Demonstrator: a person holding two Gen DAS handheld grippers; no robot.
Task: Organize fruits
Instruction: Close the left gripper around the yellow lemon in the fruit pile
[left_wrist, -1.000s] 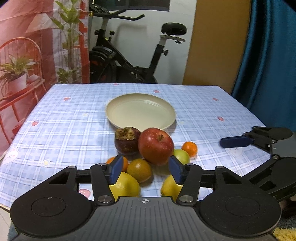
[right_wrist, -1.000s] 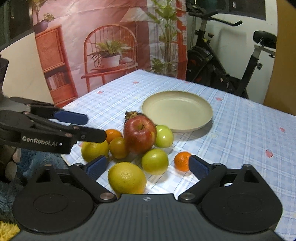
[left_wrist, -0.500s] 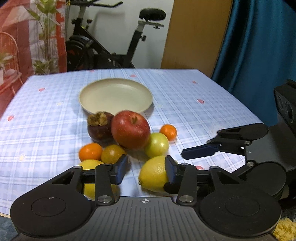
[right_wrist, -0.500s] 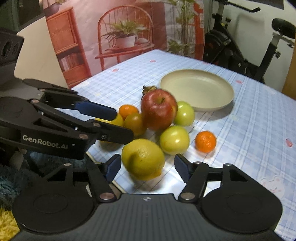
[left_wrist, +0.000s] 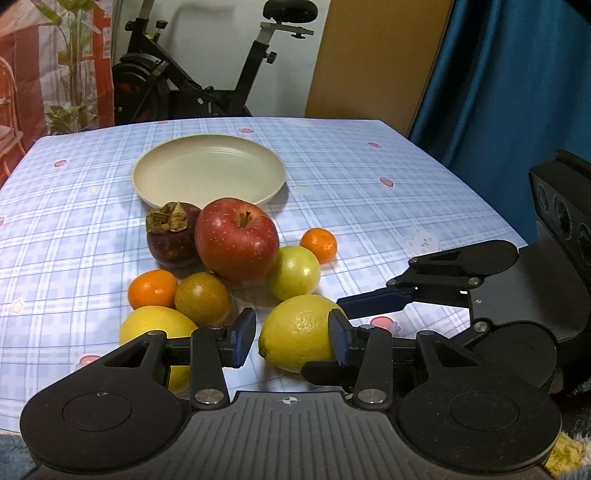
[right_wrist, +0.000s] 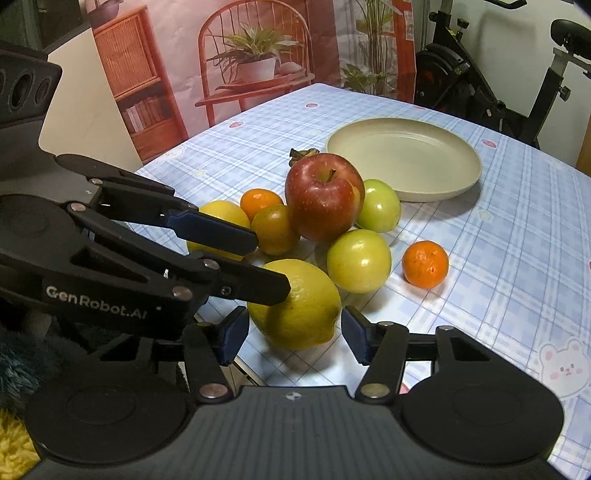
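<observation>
With the plate sitting bare at the far side and all fruit bunched on the bench, both grippers' jaws, just closing, are standing spread around the near lemon, unpinched.

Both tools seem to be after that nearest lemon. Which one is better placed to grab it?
Right, probably. The right gripper has the nearest lemon centred between its jaws, which have just been closing around it. The left gripper, jaws also just closing, has it off-centre, toward one jaw.
</observation>
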